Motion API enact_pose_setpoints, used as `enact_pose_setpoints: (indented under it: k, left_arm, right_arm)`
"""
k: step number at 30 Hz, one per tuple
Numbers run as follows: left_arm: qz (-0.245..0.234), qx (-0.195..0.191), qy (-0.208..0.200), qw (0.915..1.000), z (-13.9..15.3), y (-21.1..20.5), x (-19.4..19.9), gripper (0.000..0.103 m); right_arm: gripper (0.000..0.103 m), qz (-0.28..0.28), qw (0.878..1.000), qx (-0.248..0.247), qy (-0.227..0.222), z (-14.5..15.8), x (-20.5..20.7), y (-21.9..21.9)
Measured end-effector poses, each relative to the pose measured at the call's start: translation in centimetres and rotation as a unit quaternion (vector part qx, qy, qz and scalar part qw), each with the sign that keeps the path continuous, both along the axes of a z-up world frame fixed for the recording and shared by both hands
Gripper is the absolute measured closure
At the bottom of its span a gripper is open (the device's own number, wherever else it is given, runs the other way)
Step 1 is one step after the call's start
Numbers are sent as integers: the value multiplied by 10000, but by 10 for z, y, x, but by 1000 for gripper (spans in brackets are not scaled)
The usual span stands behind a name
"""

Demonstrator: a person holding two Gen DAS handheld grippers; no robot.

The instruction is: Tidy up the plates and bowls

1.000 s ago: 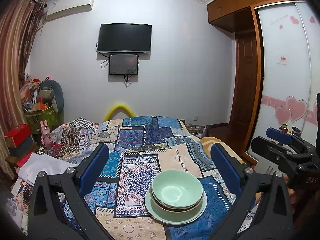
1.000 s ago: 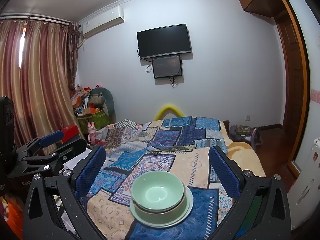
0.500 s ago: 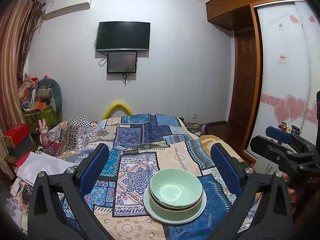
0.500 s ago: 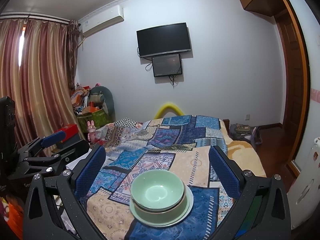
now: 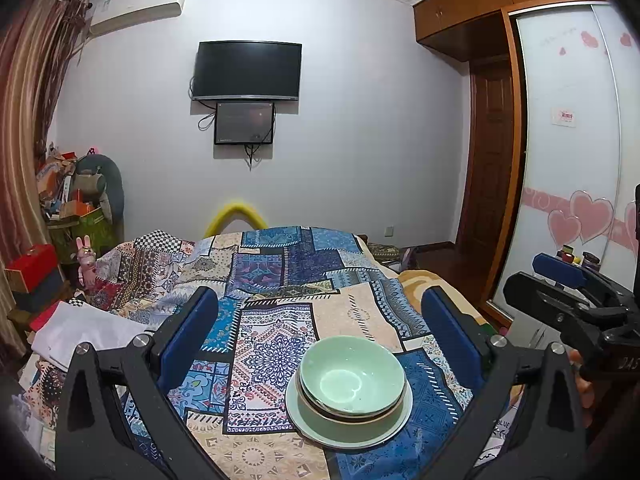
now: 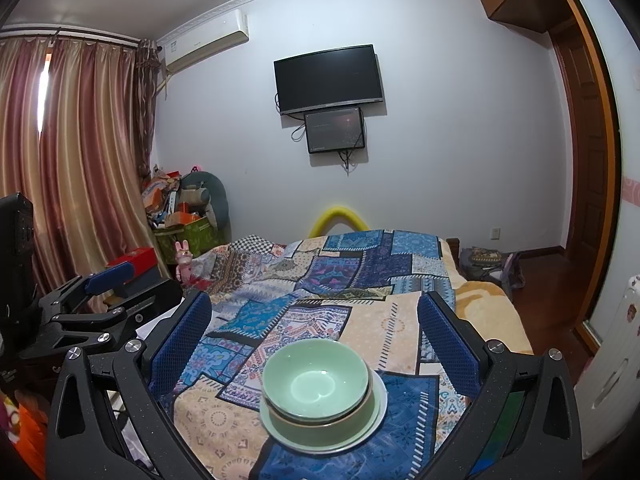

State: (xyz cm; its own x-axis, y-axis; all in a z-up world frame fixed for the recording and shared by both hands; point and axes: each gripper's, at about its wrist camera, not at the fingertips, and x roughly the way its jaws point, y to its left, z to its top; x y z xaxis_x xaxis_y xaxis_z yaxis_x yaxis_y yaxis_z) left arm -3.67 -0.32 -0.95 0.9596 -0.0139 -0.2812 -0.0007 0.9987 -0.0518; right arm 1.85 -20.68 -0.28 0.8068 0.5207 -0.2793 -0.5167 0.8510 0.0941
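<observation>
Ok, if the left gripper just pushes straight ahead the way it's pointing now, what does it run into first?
Probably the patchwork bedspread. The left gripper is open and empty, aimed along the bed. The stacked green bowls on their plate sit low between its fingers, so they might be met first; depth is unclear.

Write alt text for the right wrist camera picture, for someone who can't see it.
Two green bowls sit nested on a pale plate on a patchwork bedspread, framed between the open right claw and its blue fingers. The left claw, also open, hangs at the left edge; a dark television hangs on the far wall.
</observation>
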Motion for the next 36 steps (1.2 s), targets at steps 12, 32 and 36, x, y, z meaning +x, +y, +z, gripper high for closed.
enact_pose_setpoints:
  k: [12,32,36]
  left_arm:
    - [-61,-147,88,9998,-1,2,6,0]
    - [-109,-52,22,9999,-3,-5,5,0]
    - [-121,-58,29,9999,-3,-5,6,0]
  right_arm:
    - [0,19,10000,-86,-45,1,-4,4]
    - [0,30,9999,-100,-23,1,-4,6]
    - [0,31,9999,-98,-4,1,-3,6]
